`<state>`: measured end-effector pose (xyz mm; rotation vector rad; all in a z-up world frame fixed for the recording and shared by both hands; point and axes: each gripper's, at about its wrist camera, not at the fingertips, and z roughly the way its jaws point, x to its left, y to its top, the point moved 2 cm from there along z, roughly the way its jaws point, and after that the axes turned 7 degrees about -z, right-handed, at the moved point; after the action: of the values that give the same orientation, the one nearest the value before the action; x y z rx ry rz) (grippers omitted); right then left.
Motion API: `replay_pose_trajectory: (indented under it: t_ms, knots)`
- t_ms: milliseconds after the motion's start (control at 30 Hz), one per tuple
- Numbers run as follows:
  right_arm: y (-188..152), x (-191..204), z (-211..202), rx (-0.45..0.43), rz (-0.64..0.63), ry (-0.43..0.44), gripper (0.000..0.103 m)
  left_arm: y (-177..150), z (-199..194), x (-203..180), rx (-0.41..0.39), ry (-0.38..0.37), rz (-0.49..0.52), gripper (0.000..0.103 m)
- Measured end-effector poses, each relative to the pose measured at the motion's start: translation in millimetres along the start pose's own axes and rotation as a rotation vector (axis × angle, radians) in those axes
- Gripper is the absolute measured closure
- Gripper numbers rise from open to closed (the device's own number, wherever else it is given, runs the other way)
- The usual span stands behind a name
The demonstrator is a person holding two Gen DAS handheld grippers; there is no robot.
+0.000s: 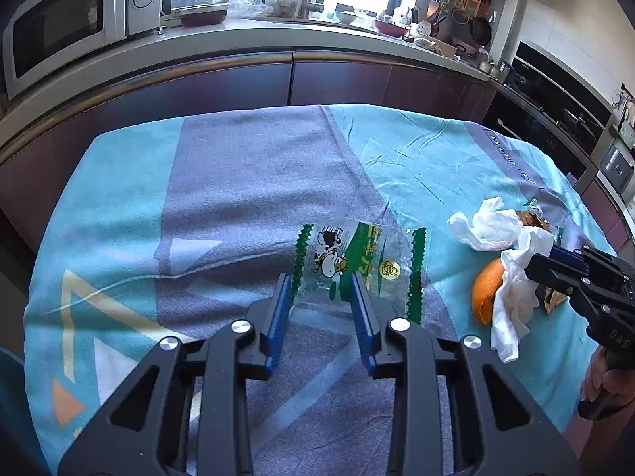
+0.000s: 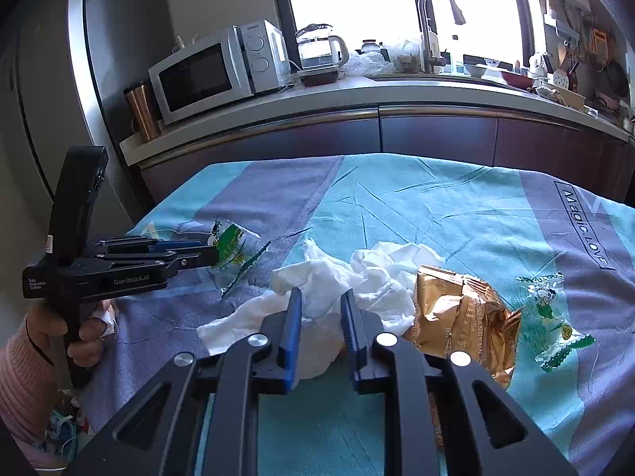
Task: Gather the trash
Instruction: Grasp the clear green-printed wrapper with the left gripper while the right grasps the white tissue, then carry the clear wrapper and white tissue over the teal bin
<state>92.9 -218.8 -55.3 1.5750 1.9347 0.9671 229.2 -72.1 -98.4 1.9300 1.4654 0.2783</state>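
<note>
Orange (image 1: 486, 291) half hidden under tissue (image 1: 504, 261)

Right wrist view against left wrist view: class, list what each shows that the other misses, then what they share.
Only the right wrist view shows the whole gold wrapper, a second clear green wrapper and the faucet. Only the left wrist view shows the orange peel beside the tissue. Both show the tissue, the cartoon wrapper, the left gripper, the right gripper and the microwave.
</note>
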Motion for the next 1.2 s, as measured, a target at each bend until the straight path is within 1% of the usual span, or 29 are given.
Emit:
replay_pose_trajectory:
  t_ms: [33,67,100,267,367,633,900,1200]
  knots:
    - [-0.3,-0.4,-0.9,-0.001,0.002,0.008,0.094,0.1,-0.8,-0.2,-0.001,-0.003,-0.001,0.079]
    - [-0.1,-1.0,-2.2,-0.004,0.005,0.018,0.096,-0.3,-2.1,-0.4,-0.005,-0.004,-0.002,0.084]
    - [0.4,-1.2,-4.0,-0.008,0.010,0.028,0.098,-1.9,-4.5,-0.2,-0.011,-0.002,-0.003,0.086]
    - [8.1,-1.0,-21.7,-0.063,0.035,0.077,0.100,-7.1,-17.2,-2.7,-0.046,0.010,0.008,0.089]
    - [13.6,-2.8,-33.6,-0.098,0.049,0.107,0.100,-10.7,-26.3,-2.7,-0.059,-0.007,0.002,0.091]
    - [23.0,-1.4,-51.5,-0.151,0.076,0.170,0.100,-22.0,-59.1,8.2,-0.109,-0.028,-0.034,0.092]
    - [24.5,13.8,-48.5,-0.153,0.071,0.220,0.100,-38.0,-94.7,18.0,-0.156,-0.030,-0.060,0.092]
    - [26.5,38.5,-40.9,-0.142,0.048,0.277,0.100,-55.8,-132.4,33.1,-0.200,-0.011,-0.084,0.092]
